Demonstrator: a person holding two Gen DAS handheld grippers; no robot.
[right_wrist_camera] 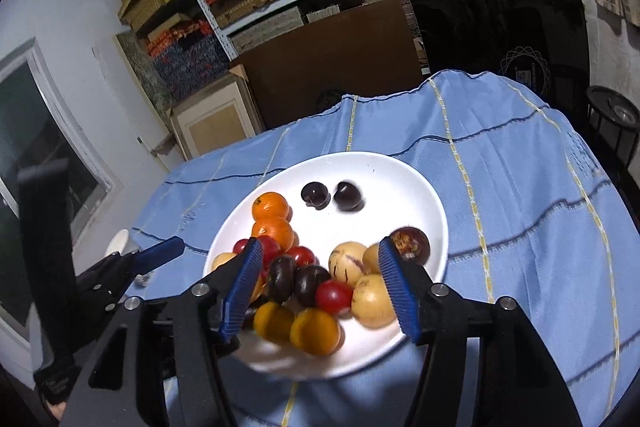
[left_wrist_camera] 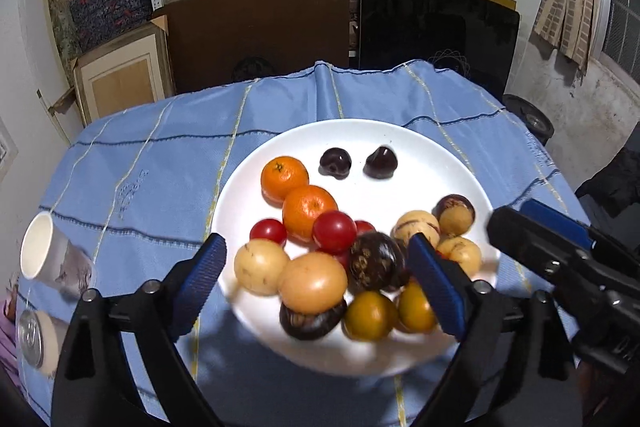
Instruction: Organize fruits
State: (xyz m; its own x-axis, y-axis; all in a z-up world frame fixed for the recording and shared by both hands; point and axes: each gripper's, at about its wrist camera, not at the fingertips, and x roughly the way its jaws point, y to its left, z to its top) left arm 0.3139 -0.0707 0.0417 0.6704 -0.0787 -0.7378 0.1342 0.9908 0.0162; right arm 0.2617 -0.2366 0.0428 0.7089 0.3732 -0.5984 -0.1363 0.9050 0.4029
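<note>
A white plate [left_wrist_camera: 400, 143] on a blue tablecloth holds mixed fruit: two oranges [left_wrist_camera: 285, 177], red cherry tomatoes [left_wrist_camera: 334, 231], pale yellow round fruits [left_wrist_camera: 261, 267], dark purple fruits [left_wrist_camera: 376, 261], two dark chestnut-like pieces [left_wrist_camera: 335, 161] at the back, and yellow-orange fruits [left_wrist_camera: 370, 315] at the front. My left gripper [left_wrist_camera: 316, 281] is open and empty, jaws spread over the near fruit pile. My right gripper [right_wrist_camera: 320, 287] is open and empty above the plate [right_wrist_camera: 400, 179]; it also shows at the right of the left wrist view [left_wrist_camera: 532, 227].
A white paper cup [left_wrist_camera: 44, 251] lies on its side at the table's left edge, with a metal can [left_wrist_camera: 30, 335] near it. Shelves of boxes, a brown board and a dark screen stand behind the table. The blue cloth [right_wrist_camera: 520, 187] extends right of the plate.
</note>
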